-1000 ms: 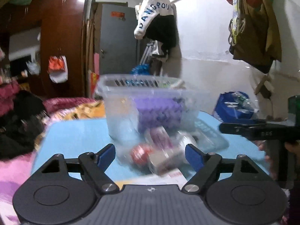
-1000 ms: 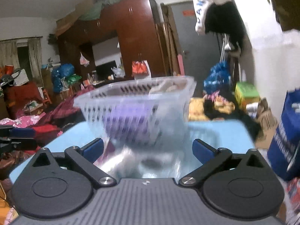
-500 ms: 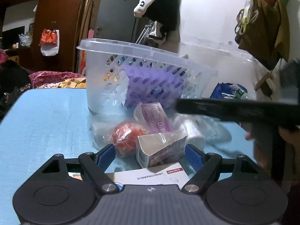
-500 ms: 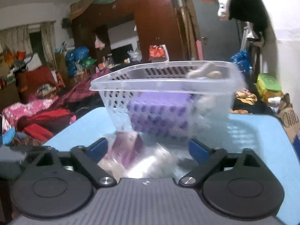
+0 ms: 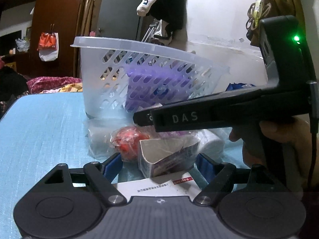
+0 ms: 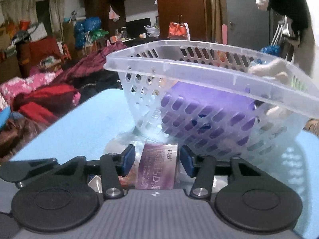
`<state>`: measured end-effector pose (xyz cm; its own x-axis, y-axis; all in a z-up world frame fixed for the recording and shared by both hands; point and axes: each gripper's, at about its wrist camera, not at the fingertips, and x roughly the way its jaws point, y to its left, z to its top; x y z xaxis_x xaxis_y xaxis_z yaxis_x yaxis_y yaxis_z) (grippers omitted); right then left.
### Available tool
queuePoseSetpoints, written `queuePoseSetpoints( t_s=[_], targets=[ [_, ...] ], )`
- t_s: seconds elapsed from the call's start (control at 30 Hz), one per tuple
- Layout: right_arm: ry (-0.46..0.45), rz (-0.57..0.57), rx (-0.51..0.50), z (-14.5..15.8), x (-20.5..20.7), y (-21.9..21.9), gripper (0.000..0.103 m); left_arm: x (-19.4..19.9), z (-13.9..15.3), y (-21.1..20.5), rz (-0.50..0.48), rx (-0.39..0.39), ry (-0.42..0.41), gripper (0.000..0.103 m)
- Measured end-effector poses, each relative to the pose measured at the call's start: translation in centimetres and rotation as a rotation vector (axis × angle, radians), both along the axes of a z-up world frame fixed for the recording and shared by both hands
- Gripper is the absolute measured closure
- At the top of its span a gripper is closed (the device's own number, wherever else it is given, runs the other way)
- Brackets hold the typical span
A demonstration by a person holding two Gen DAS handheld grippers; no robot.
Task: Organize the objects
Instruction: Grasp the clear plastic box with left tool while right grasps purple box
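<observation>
A clear slotted basket stands on the blue table, holding a purple block and a pale plush toy. In front of it lies a plastic-wrapped pile: a red ball, an open carton and a purple box. My right gripper reaches over the pile. Its jaws are closing with the purple box between them, and a small gap shows at the left pad. My left gripper stands wide, closing slightly, with the open carton between its pads and untouched.
A white printed leaflet lies under the left gripper. A hand holds the right gripper at the right. Heaps of clothes lie beyond the table's left edge. The white wall with hanging garments is close behind the basket.
The right gripper has swung in from the right over the pile, and its jaws have narrowed around the purple box. The left gripper has dropped lower and nearer the pile.
</observation>
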<state>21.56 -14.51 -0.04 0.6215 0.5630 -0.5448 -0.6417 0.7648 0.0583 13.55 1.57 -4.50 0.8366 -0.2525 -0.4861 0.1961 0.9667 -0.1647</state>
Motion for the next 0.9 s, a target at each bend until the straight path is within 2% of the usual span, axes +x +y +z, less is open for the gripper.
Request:
queuePoseSetpoints(
  t_s=[0.13, 0.33, 0.53, 0.9],
  targets=[
    [-0.007, -0.007, -0.018, 0.0, -0.3, -1.0, 0.057, -0.4, 0.1, -0.6, -0.021, 0.025, -0.023, 0.032],
    [0.022, 0.0, -0.026, 0.1, 0.1, -2.1, 0.054, -0.5, 0.1, -1.3, -0.038, 0.067, -0.03, 0.033],
    [0.004, -0.02, -0.006, 0.4, 0.0, -2.8, 0.056, -0.6, 0.1, -1.8, -0.041, 0.099, -0.045, 0.037],
    [-0.114, -0.05, 0.136, 2.0, -1.8, -6.0, 0.056, -3.2, 1.4, 0.1, -0.02, -0.001, -0.2, 0.037]
  ],
)
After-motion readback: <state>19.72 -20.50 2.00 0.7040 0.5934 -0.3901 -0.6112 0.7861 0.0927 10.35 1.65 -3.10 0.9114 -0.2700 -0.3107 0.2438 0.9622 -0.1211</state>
